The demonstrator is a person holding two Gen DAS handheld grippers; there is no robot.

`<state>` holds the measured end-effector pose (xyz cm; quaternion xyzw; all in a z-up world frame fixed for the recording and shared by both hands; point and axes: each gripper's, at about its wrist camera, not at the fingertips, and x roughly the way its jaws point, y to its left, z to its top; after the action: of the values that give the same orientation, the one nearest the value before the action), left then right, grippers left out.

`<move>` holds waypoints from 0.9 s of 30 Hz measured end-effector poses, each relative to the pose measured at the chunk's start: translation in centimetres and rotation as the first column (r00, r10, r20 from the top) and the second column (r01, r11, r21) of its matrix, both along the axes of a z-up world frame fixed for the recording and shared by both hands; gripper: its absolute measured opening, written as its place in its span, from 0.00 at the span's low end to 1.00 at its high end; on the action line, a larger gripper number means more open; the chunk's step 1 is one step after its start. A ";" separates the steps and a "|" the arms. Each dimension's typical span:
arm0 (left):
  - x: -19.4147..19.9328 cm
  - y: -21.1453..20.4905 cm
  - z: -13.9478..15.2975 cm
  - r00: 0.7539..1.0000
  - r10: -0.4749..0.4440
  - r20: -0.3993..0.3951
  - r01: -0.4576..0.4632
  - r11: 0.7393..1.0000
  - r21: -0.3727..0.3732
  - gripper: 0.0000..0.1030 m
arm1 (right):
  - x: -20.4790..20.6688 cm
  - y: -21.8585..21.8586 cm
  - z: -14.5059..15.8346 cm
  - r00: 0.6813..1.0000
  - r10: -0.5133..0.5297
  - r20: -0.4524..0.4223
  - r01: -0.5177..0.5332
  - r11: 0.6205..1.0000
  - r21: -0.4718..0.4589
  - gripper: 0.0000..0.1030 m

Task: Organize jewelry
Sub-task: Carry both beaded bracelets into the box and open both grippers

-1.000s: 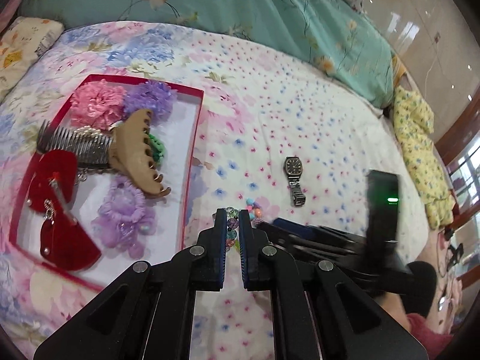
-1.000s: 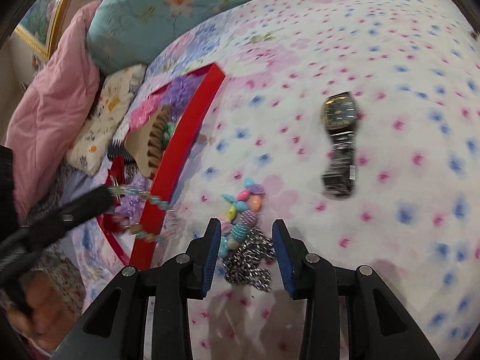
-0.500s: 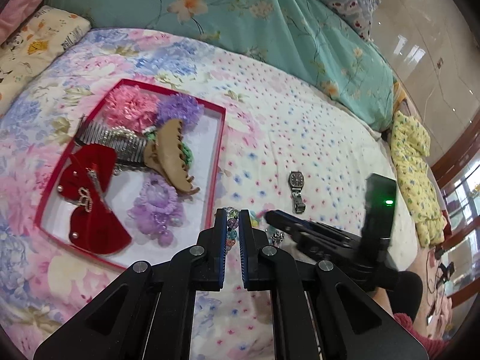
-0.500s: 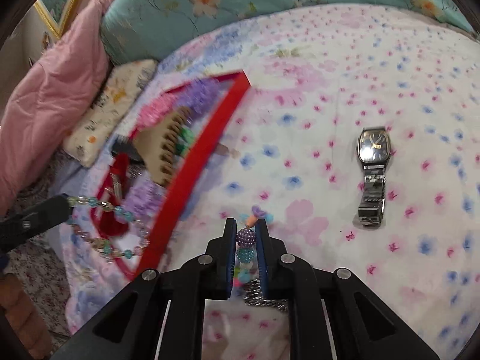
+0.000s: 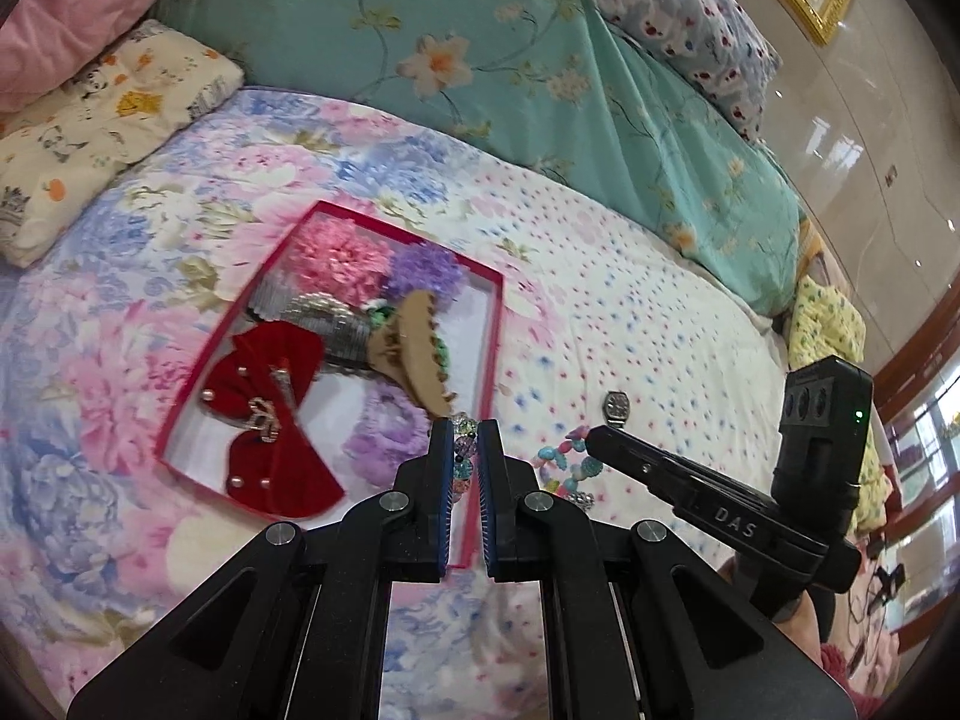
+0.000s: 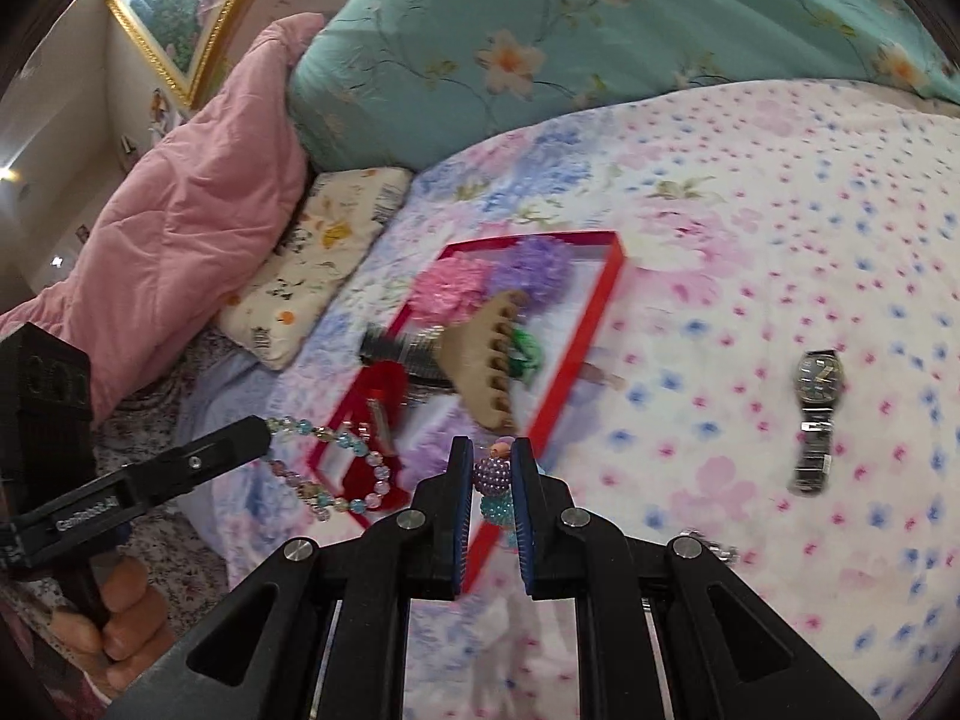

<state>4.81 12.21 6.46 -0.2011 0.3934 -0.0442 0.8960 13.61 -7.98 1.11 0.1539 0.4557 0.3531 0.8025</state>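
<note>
A red-rimmed tray on the flowered bedspread holds hair flowers, a red bow, a comb and a tan claw clip. My left gripper is shut on a clear bead bracelet, which hangs above the tray's near corner. My right gripper is shut on a pastel bead bracelet and holds it above the bed just right of the tray. A wristwatch lies on the bed further right.
Teal floral pillows and a pink quilt lie at the head of the bed. A small cartoon pillow sits left of the tray. A silver chain piece lies by my right gripper.
My right gripper closed on the pastel bracelet and lifted it off the bed. Both grippers rose and pulled back, so the tray looks smaller and further away.
</note>
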 end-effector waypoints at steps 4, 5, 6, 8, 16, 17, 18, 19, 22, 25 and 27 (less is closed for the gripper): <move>-0.5 1.5 -0.1 1.000 0.029 0.001 -0.029 1.000 -0.006 0.06 | -0.4 1.5 0.3 1.000 0.030 0.000 -0.030 1.000 0.008 0.12; -0.7 2.0 -0.2 0.999 0.038 0.002 -0.038 0.999 -0.009 0.06 | -0.5 1.8 0.3 0.999 0.037 0.000 -0.037 0.999 0.010 0.12; -0.7 2.3 -0.2 0.999 0.044 0.001 -0.044 0.999 -0.010 0.06 | -0.5 2.1 0.4 0.999 0.044 -0.003 -0.044 0.999 0.014 0.12; -0.9 2.8 -0.4 0.999 0.055 0.000 -0.055 0.998 -0.011 0.06 | -0.6 2.8 0.4 0.998 0.059 -0.008 -0.059 0.998 0.019 0.12; -0.9 3.5 -1.8 0.998 0.057 -0.022 -0.058 0.998 -0.026 0.06 | -1.2 5.5 -0.2 0.994 0.110 -0.027 -0.109 0.994 0.021 0.12; -0.7 3.5 -2.0 0.998 0.056 -0.026 -0.057 0.998 -0.030 0.06 | -1.3 5.9 -0.4 0.993 0.118 -0.030 -0.117 0.993 0.021 0.12; -0.6 3.6 -2.2 0.998 0.055 -0.031 -0.056 0.998 -0.037 0.06 | -1.4 6.2 -0.6 0.992 0.124 -0.034 -0.124 0.992 0.020 0.12; -0.4 3.7 -2.6 0.998 0.056 -0.035 -0.057 0.998 -0.042 0.06 | -1.4 6.6 -0.8 0.990 0.133 -0.039 -0.132 0.991 0.019 0.12; 0.3 4.1 -3.8 0.997 0.059 -0.055 -0.062 0.997 -0.042 0.06 | -1.5 7.6 -1.6 0.988 0.146 -0.051 -0.146 0.989 0.009 0.12; 1.2 4.7 -5.4 0.994 0.059 -0.089 -0.064 0.996 -0.064 0.06 | -1.4 8.2 -2.8 0.985 0.152 -0.075 -0.153 0.988 -0.003 0.12; 1.6 5.0 -6.3 0.992 0.056 -0.110 -0.064 0.995 -0.071 0.06 | -1.3 8.4 -3.6 0.984 0.155 -0.090 -0.156 0.988 -0.012 0.12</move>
<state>6.42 17.17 0.12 -0.2481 0.4332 -0.0211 0.8662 12.29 0.43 -2.45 0.1259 0.5050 0.4031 0.7528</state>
